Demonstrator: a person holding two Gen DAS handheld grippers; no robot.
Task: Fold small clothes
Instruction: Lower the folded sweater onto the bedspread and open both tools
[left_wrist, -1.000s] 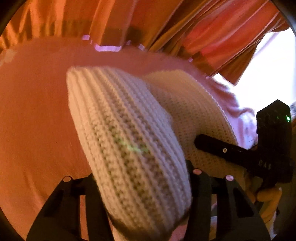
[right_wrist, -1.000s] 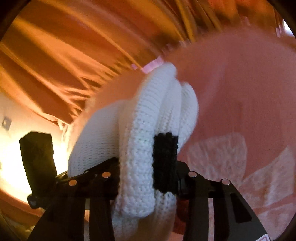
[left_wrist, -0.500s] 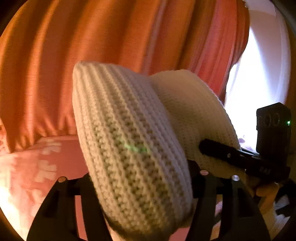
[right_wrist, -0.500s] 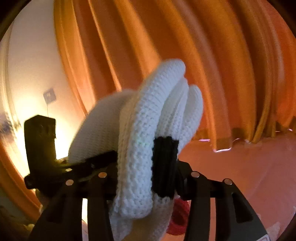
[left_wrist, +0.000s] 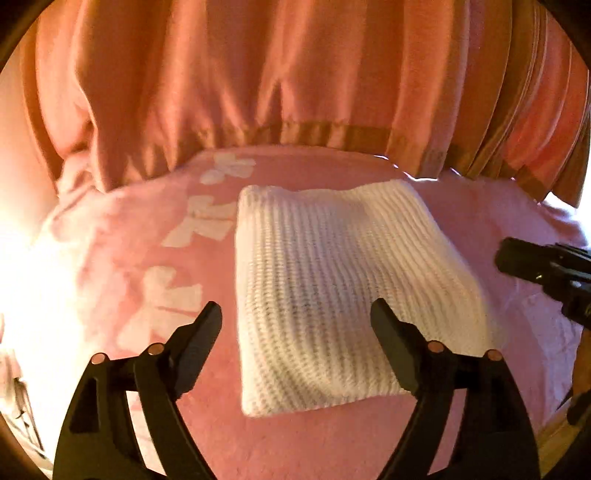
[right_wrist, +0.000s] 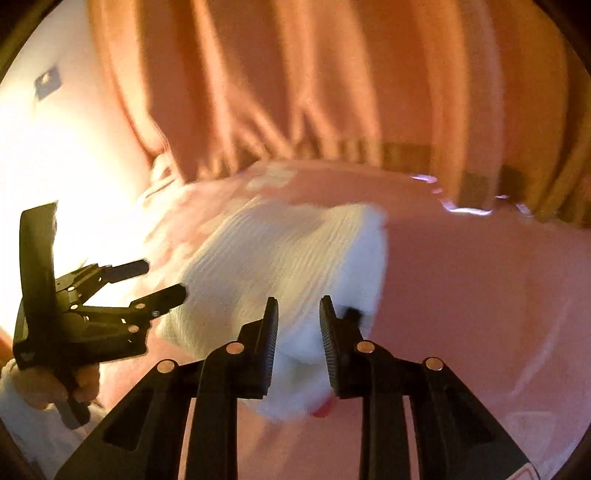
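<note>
An orange curtain (left_wrist: 295, 74) hangs behind the bed (left_wrist: 480, 214), its pink cover printed with white shapes. The folded white knit (left_wrist: 332, 288) lies flat on that cover. The left tool (left_wrist: 295, 317) gapes wide, holding nothing — the right tool (right_wrist: 298, 314) stands narrowly parted over the knit's near edge, gripping nothing.

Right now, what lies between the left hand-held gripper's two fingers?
In the left wrist view, the left hand-held gripper frames the folded white knit lying flat on the pink blanket, jaws open.
</note>
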